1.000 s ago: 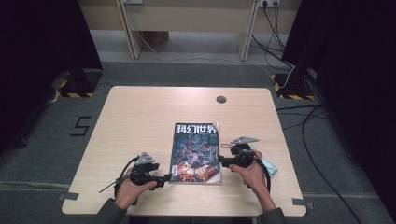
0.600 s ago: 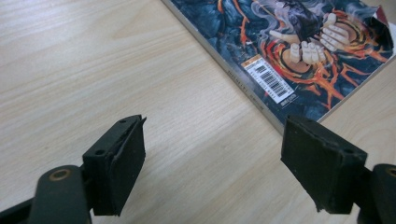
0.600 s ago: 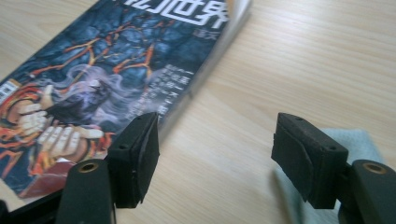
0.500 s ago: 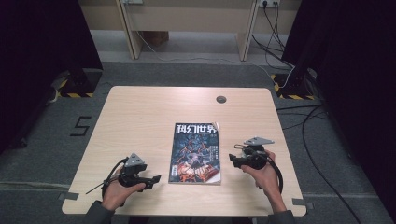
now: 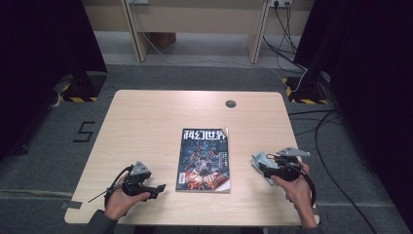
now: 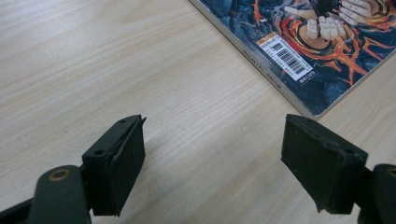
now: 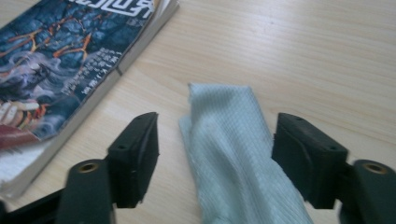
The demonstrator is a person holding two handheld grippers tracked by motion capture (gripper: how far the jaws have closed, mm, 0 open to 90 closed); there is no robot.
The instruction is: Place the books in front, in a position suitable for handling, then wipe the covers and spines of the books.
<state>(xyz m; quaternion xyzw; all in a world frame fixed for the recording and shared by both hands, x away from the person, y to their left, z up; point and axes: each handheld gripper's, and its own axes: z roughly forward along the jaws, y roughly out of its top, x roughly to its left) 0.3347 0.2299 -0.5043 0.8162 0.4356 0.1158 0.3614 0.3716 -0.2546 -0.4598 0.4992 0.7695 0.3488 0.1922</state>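
Jaws of the right gripper (image 7: 215, 158) stand wide and have just been closing a little; a folded pale blue-green cloth (image 7: 233, 154) lies between them, pads clear of it on both sides, nothing gripped. In the high view the right gripper (image 5: 265, 168) sits at the table's right near edge, over that cloth (image 5: 259, 161). Cloth lies flat on the wood, just right of a magazine (image 5: 204, 161), not touching it. In the right gripper view the magazine (image 7: 60, 60) shows its dark illustrated cover and worn page edges at upper left.

Left gripper (image 6: 212, 163): jaws wide apart, bare wood between them, nothing held. High view puts the left gripper (image 5: 158, 189) near the front-left edge, pointing toward the magazine's near-left corner, close but apart. Left gripper view shows that corner of the magazine (image 6: 299, 51) with a barcode label.

Magazine lies closed, cover up, about mid-table (image 5: 146, 126). Small round dark grommet (image 5: 231, 104) in the top near the far edge.
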